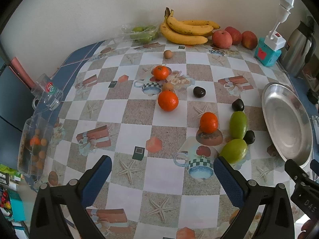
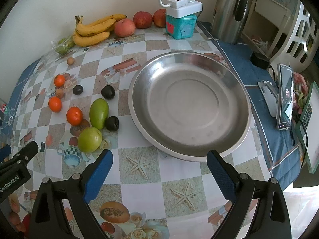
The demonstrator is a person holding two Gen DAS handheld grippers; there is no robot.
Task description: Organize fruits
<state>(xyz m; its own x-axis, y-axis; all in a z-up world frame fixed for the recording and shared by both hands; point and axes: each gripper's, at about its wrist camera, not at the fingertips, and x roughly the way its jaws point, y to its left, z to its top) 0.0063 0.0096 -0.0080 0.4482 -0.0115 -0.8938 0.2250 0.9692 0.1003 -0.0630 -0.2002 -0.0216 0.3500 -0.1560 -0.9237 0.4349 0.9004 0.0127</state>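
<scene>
Loose fruit lies on the patterned tablecloth: three oranges (image 1: 167, 100), two green mangoes (image 1: 234, 150), three dark plums (image 1: 199, 91) and small brown fruits (image 1: 167, 54). The steel plate (image 2: 235, 73) stands empty to their right; it shows in the left wrist view (image 1: 287, 119) too. My left gripper (image 1: 162, 169) is open and empty, just short of the near green mango (image 2: 89, 139). My right gripper (image 2: 159, 163) is open and empty at the plate's near rim.
Bananas (image 1: 185, 29), three apples (image 1: 222, 39) and a clear box of green fruit (image 1: 142, 32) line the back wall. A teal box with a white switch (image 2: 181, 23), a steel thermos (image 2: 229, 12) and a phone on a stand (image 2: 285, 97) stand right. Glass jars (image 1: 47, 94) sit left.
</scene>
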